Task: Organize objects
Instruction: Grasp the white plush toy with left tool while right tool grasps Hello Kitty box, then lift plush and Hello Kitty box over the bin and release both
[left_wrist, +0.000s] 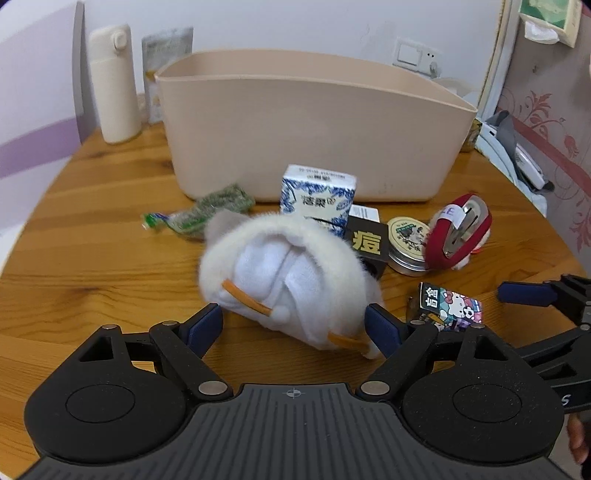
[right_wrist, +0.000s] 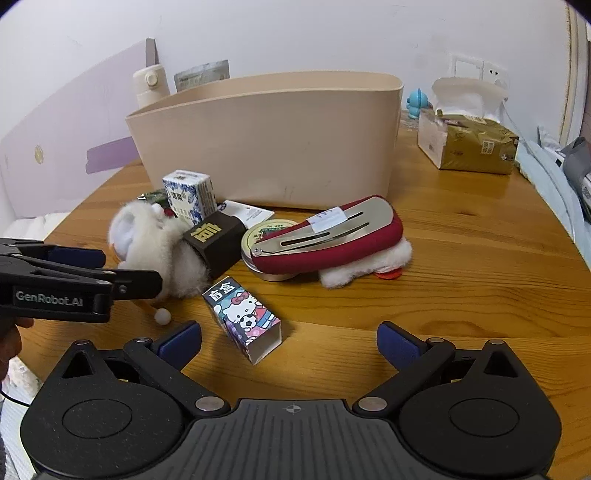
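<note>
A white fluffy plush toy (left_wrist: 284, 273) with orange straps lies on the wooden table (left_wrist: 92, 266), between the fingers of my left gripper (left_wrist: 295, 326). The jaws stand wide on either side of it, apparently not squeezing. The plush also shows in the right wrist view (right_wrist: 147, 240). My right gripper (right_wrist: 290, 341) is open and empty, just before a Hello Kitty box (right_wrist: 245, 317). A beige bin (left_wrist: 314, 129) stands behind the clutter. In front of it are a blue-white carton (left_wrist: 317, 195), a black box (left_wrist: 364, 240), a round tin (left_wrist: 406, 243) and a red clip (left_wrist: 458, 232).
A green snack packet (left_wrist: 199, 214) lies left of the plush. A cream flask (left_wrist: 112, 85) and a foil pouch (left_wrist: 166, 62) stand at the back left. A tissue pack (right_wrist: 469, 144) and a blue figurine (right_wrist: 417, 103) are at the back right. The table edge curves near both sides.
</note>
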